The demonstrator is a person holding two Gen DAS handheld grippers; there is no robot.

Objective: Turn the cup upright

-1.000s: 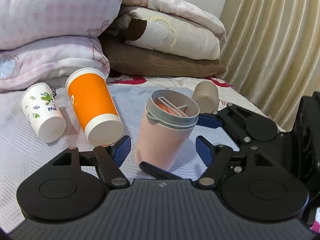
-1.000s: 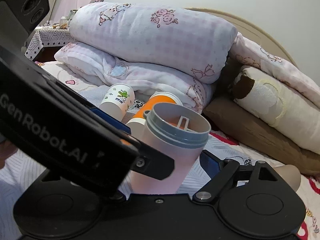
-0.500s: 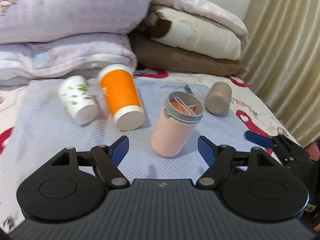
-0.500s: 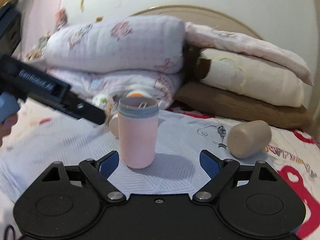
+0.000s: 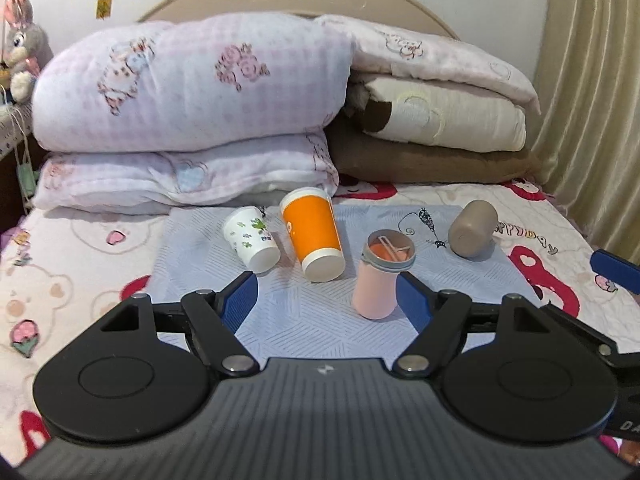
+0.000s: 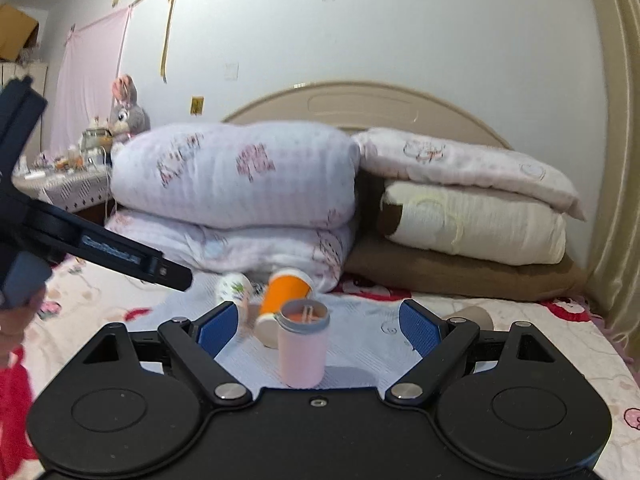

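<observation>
Both hand-held grippers (image 5: 326, 300) farther from pink cup (image 5: 380, 276)

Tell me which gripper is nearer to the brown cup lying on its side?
Right. The right gripper has the brown cup just beyond its right finger; the left gripper is farther left.

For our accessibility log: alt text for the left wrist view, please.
A pink cup stands upright on a blue mat on a bed, beyond the open left gripper. An orange cup, a white cup and a tan cup lie on their sides, with folded quilts behind.
</observation>
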